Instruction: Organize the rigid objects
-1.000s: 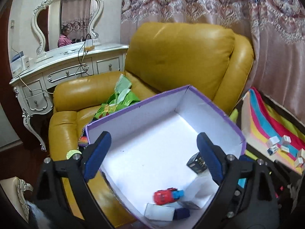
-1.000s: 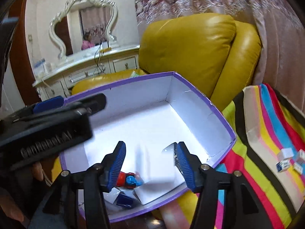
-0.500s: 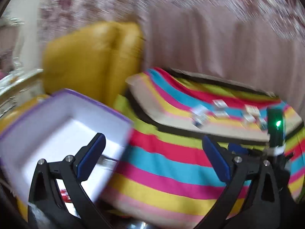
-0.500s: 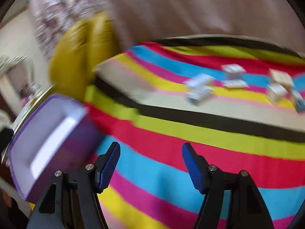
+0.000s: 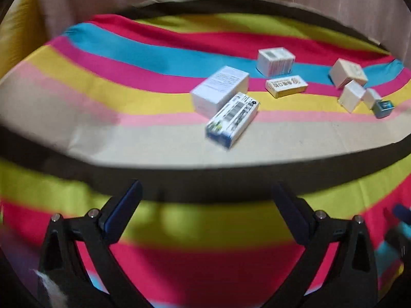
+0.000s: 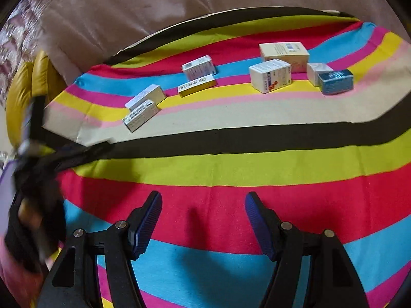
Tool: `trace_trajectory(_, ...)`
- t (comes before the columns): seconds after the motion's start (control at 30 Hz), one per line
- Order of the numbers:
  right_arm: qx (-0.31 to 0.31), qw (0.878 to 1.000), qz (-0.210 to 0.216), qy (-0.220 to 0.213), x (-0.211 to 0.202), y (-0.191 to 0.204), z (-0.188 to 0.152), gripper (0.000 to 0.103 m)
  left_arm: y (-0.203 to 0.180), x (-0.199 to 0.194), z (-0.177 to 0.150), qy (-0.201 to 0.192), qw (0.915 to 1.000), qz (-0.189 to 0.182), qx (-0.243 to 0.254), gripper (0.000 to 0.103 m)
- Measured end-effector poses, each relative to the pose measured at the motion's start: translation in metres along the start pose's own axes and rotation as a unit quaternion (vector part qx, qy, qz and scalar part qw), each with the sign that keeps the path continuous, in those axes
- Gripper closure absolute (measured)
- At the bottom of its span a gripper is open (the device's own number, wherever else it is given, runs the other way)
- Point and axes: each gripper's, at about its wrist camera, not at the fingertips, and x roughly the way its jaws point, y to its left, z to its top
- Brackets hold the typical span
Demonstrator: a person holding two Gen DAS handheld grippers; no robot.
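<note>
Reaching for next pick. Left hand-held gripper spread, empty; right hand-held gripper spread, empty. Boxes scattered on striped bench, well ahead. Next: advance, straddle nearest box, pinch.

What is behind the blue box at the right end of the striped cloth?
A small white box sits directly behind the blue box, apparently touching. Further back stands a larger cream box. The white box's lower front is covered.
</note>
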Motion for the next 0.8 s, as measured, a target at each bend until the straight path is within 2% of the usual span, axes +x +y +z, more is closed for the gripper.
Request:
trace_trajectory(0.1,-0.021,1.0,0.001,0.004,0.002,0.001,0.002,0.035,-0.002,0.031,0.019,0.014,0.9998,0.011,0.012,0.001)
trace_trajectory(0.23,-0.011,1.0,0.003,0.008,0.009,-0.007,0.009,0.035,-0.002,0.055,0.042,0.018,0.9998,0.001,0.0,0.001)
trace_trajectory(0.27,-0.006,1.0,0.001,0.008,0.011,-0.01,0.011,0.035,-0.004,0.058,0.045,0.017,0.9999,-0.002,-0.002,0.006)
trace_trajectory(0.3,0.0,1.0,0.0,0.008,0.013,-0.013,0.014,0.035,-0.006,0.06,0.047,0.017,0.9998,-0.013,-0.004,0.016)
trace_trajectory(0.33,0.007,1.0,-0.003,0.009,0.016,-0.017,0.017,0.035,-0.007,0.059,0.048,0.012,0.9993,-0.035,-0.008,0.043)
trace_trajectory(0.37,0.012,1.0,-0.005,0.011,0.019,-0.02,0.02,0.035,-0.009,0.056,0.048,0.005,0.9992,-0.039,-0.01,0.059)
trace_trajectory(0.4,0.015,1.0,-0.01,0.011,0.022,-0.024,0.023,0.035,-0.013,0.052,0.046,0.005,0.9994,-0.032,-0.008,0.066)
trace_trajectory(0.5,0.025,0.999,-0.036,0.01,0.033,-0.035,0.037,0.035,-0.016,0.03,0.026,-0.011,0.9995,-0.03,-0.01,0.066)
trace_trajectory(0.6,0.053,0.996,-0.065,0.002,0.045,-0.051,0.057,0.035,-0.015,0.008,-0.002,-0.019,0.9997,-0.007,-0.013,0.066)
trace_trajectory(0.73,0.086,0.991,-0.104,0.005,0.071,-0.064,0.091,0.035,-0.015,-0.002,-0.024,-0.024,0.9996,0.003,-0.013,0.066)
trace_trajectory(0.8,0.11,0.988,-0.108,-0.005,0.079,-0.068,0.108,0.035,-0.017,-0.003,-0.025,-0.022,0.9995,-0.006,-0.021,0.059)
